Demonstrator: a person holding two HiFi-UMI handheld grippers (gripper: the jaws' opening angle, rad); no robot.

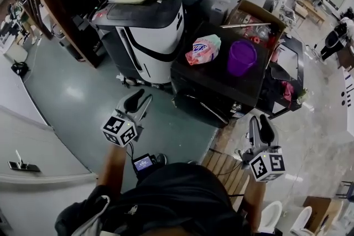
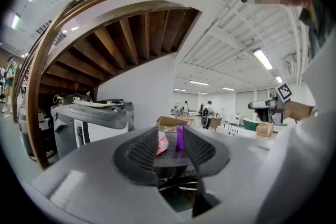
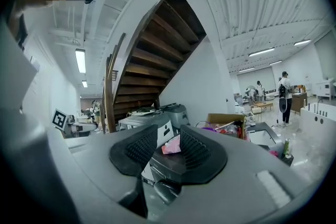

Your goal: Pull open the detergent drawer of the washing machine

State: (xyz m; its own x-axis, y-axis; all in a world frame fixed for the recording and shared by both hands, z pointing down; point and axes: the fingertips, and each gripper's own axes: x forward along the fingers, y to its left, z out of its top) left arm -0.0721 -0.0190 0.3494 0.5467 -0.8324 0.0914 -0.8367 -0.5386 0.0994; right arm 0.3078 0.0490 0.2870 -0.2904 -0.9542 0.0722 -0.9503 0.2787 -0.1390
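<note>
The black washing machine (image 1: 206, 101) stands ahead of me, with a pink detergent bag (image 1: 203, 49) and a purple cup (image 1: 241, 57) on its top; I cannot make out its drawer. My left gripper (image 1: 135, 101) hangs in the air to its front left, level, shut and empty. My right gripper (image 1: 264, 129) floats at its front right corner, also shut with nothing in it. Both are still a short way from the machine. In the left gripper view, the left gripper (image 2: 170, 147) frames the bag (image 2: 161, 143) and cup (image 2: 180, 137). In the right gripper view, the right gripper (image 3: 169, 147) frames the bag (image 3: 171, 147).
A white and black machine (image 1: 146, 25) stands left of the washer, under a wooden staircase (image 1: 50, 3). Behind the washer is an open cardboard box (image 1: 254, 22) of clutter. A wooden slatted stool (image 1: 224, 168) sits by my right arm. People stand far off at the right.
</note>
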